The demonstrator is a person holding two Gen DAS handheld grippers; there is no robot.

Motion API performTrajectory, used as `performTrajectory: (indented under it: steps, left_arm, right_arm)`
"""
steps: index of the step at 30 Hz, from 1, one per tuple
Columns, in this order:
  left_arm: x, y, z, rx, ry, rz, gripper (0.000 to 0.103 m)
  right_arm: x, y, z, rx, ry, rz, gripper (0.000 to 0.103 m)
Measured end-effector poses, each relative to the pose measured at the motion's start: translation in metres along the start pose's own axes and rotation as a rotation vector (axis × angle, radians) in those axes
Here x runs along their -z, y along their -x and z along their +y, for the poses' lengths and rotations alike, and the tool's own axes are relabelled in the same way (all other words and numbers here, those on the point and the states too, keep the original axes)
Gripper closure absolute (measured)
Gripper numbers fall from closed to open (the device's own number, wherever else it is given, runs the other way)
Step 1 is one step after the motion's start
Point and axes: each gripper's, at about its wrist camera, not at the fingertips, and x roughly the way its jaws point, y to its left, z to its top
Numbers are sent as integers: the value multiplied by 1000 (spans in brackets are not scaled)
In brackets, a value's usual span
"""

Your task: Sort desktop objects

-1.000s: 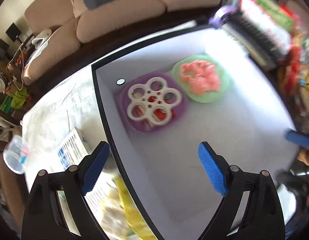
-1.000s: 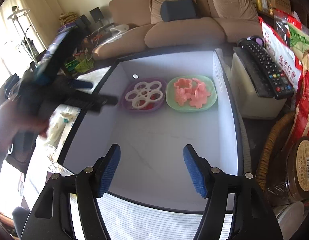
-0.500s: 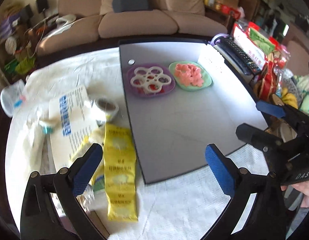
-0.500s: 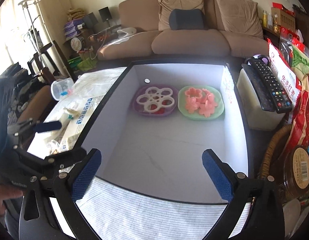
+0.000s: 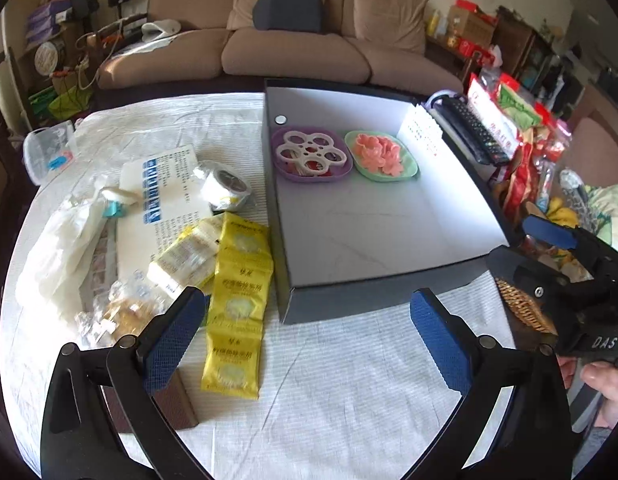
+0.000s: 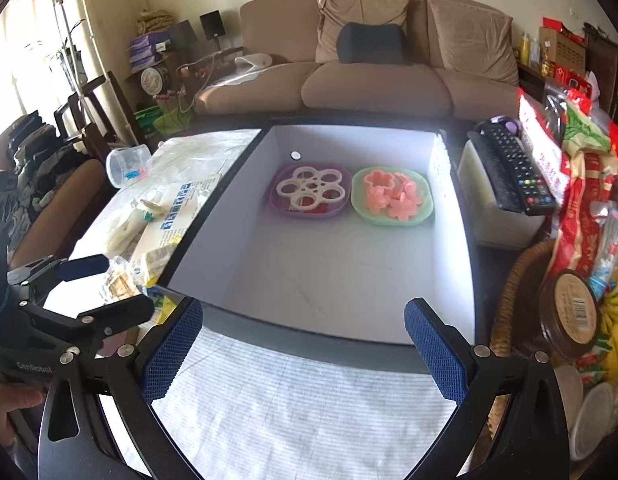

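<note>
Living-room table under a white striped cloth point(image 5: 349, 380), brown sofa point(image 6: 373, 80) behind. Landmark: black shallow box point(image 5: 373, 300) with white inside. In the box, at its far end: purple dish point(image 5: 311, 158) holding a white flower-ring piece point(image 5: 309, 152), touching red bits underneath; just right of it a green dish point(image 5: 383, 156) piled with pink flower pieces point(image 5: 375, 150). Rest of box floor bare. Left of the box, on the cloth: yellow sachet strip point(image 5: 237, 300), printed leaflet point(image 5: 169, 192), tape roll point(image 5: 225, 186), clear bags. Right of the box: remote control point(image 6: 509, 168), snack bags. Left gripper point(image 5: 301, 328) spread wide, nothing between pads, near the box's front-left corner. Right gripper point(image 6: 303, 344) also wide apart, empty, over the box's front edge.
</note>
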Motion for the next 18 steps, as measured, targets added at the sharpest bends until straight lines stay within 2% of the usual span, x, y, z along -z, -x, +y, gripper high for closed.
performTrajectory:
  steps: [5, 10, 14, 18]
  left_arm:
    - [15, 30, 15, -12, 7, -17, 0]
    - [38, 56, 39, -10, 23, -34, 0]
    - [74, 74, 81, -40, 47, -66, 0]
    - [113, 77, 138, -70, 128, -44, 0]
  right_arm:
    - [3, 17, 13, 8, 21, -26, 0]
    - [21, 20, 28, 7, 3, -15, 0]
    - [44, 17, 45, -29, -13, 10, 0]
    - [64, 13, 68, -42, 16, 40, 0]
